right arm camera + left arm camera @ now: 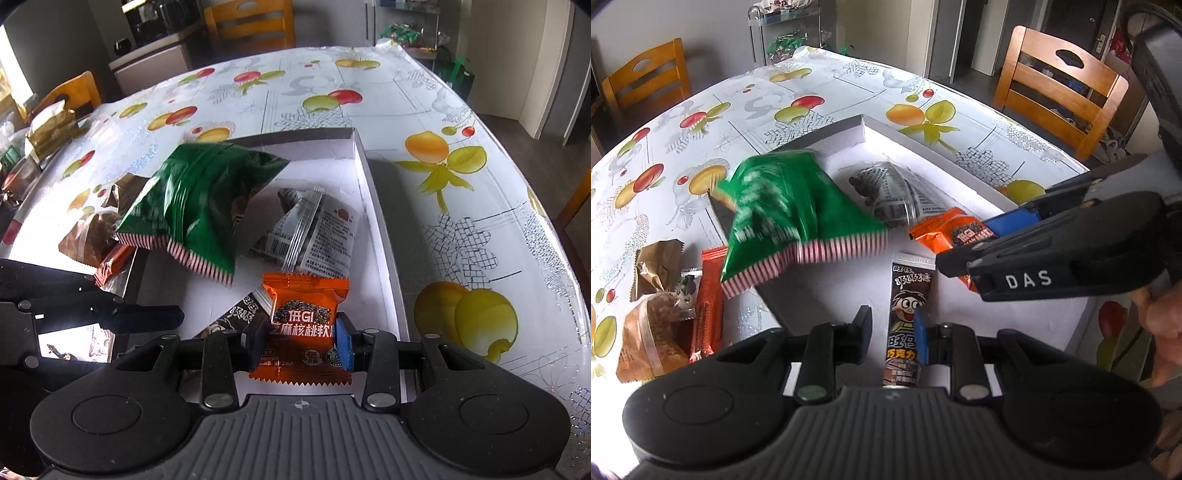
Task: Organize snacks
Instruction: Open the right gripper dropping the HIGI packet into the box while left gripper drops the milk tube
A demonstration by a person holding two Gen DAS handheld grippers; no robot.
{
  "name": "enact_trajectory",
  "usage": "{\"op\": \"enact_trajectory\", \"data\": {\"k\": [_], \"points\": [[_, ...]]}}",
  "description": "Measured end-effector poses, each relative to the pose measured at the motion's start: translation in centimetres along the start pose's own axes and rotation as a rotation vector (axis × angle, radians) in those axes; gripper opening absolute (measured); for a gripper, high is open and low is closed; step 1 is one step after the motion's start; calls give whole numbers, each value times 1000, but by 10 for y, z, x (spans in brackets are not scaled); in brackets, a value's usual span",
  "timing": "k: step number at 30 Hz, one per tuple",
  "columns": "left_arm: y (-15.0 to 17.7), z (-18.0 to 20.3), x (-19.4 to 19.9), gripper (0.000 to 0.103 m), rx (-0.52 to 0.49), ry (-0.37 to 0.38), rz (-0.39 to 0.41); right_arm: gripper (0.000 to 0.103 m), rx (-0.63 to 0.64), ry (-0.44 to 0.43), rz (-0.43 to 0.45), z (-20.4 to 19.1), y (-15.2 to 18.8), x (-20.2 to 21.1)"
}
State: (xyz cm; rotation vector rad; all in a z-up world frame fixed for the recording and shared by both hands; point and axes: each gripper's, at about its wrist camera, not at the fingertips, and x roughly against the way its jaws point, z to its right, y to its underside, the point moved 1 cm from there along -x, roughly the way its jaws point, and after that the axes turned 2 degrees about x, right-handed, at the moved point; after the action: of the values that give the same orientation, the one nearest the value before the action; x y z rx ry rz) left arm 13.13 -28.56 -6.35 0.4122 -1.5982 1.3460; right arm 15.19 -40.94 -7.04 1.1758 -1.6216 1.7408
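Observation:
A shallow white box lies on the fruit-print tablecloth. My right gripper is shut on an orange snack packet just above the box floor; it also shows from the side as the right gripper. My left gripper hovers over a dark chocolate pouch on the box floor. Its jaws stand narrowly apart, with white floor showing beside the pouch. A green bag with a red-striped edge is blurred and tilts over the box's left wall. A newsprint-pattern packet lies deeper in the box.
Left of the box lie a brown bag, a red-orange bar and a clear bag of brown cake. Wooden chairs stand round the table. A shelf with more snacks is behind. A person's hand holds the right gripper.

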Motion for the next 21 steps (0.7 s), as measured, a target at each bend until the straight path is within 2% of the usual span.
{"op": "enact_trajectory", "data": {"k": [11,19,21], "points": [[6,-8,19,22,14,-4,30,42,-10,9,59,-6,-8,14],[11,-18,34,22,28,-11,55,45,-19,19,69,-12,-9,19],[13,-20,38,22,30,-17,61,50,-22,12,81,-15,-10,21]]}}
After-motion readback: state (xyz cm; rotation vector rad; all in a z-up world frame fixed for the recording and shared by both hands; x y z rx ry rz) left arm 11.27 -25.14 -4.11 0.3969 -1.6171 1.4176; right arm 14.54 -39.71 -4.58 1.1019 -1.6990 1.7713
